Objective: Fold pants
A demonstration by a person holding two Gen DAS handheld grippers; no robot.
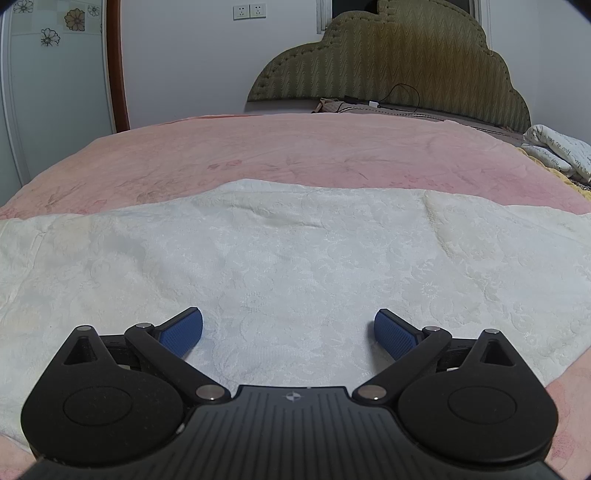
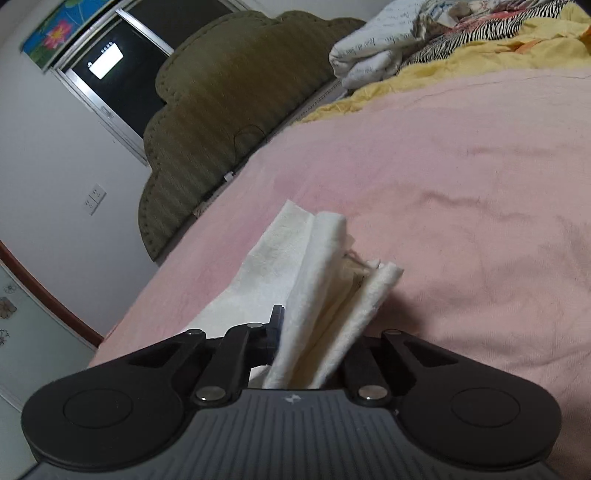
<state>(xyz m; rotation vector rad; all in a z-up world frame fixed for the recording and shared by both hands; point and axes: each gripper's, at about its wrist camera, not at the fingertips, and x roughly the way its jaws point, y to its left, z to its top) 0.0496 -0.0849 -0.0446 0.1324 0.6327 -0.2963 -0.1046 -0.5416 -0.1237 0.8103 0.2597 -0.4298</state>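
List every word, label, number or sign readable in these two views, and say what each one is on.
No text can be read with confidence.
White folded bedding: cursive script printed on it, too small and blurred to read.
Left tool: a small compass-like emblem on its body, no letters.
Right tool: a similar small emblem, no letters; it grips the cream pants.
Wall sockets: no markings legible.
Bright panel in the window: no legible text.
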